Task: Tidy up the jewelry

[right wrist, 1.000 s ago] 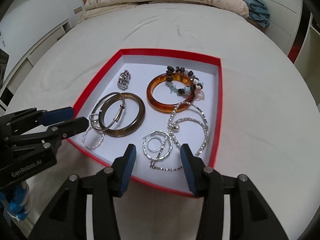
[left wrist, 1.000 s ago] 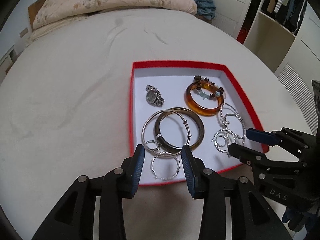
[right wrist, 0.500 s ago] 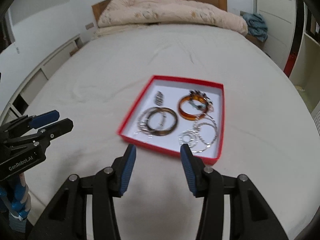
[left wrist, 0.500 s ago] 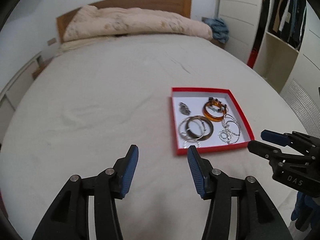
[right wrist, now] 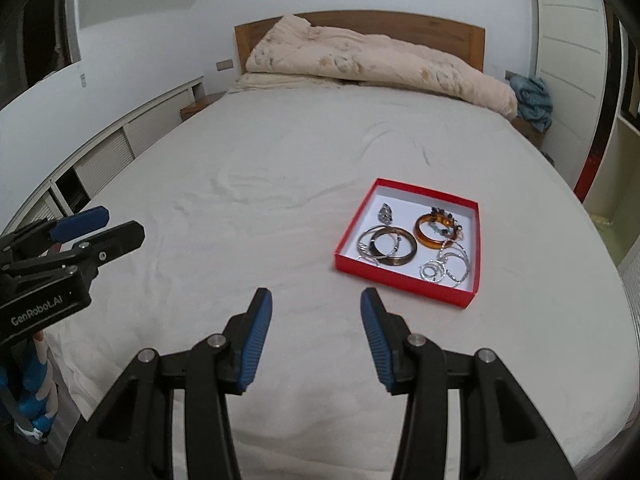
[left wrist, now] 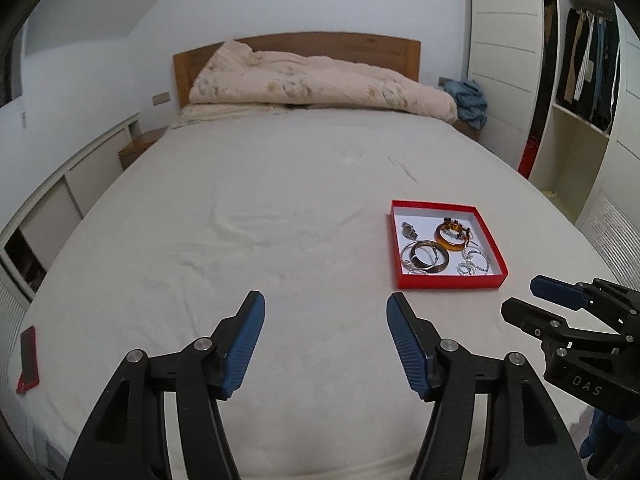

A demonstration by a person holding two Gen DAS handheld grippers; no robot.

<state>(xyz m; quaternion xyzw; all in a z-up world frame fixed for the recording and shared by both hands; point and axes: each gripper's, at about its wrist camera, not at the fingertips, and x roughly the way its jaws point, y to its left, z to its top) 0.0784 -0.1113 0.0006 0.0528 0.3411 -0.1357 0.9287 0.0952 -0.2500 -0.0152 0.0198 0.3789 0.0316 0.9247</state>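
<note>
A red jewelry box (left wrist: 448, 283) (right wrist: 400, 282) with a white floor lies on the bed. In it are an amber bangle (left wrist: 451, 237) (right wrist: 434, 232), a dark bangle with a silver one (left wrist: 428, 258) (right wrist: 387, 248), silver hoops and chains (left wrist: 474, 264) (right wrist: 446, 266), a beaded bracelet and a small watch (left wrist: 409, 230) (right wrist: 385, 212). My left gripper (left wrist: 325, 312) (right wrist: 100, 224) is open and empty, well short of the box. My right gripper (right wrist: 316, 308) (left wrist: 532, 294) is open and empty, near the box's front.
The box rests on a wide cream bed sheet (left wrist: 260, 240). A folded duvet (left wrist: 320, 80) lies at the wooden headboard. A red phone-like object (left wrist: 28, 360) lies at the bed's left edge. Wardrobes (left wrist: 580, 80) stand at the right, low cabinets at the left.
Both grippers have pulled far back and up from the box, which now looks small and distant. Both stay open and empty. The jewelry has not moved.
</note>
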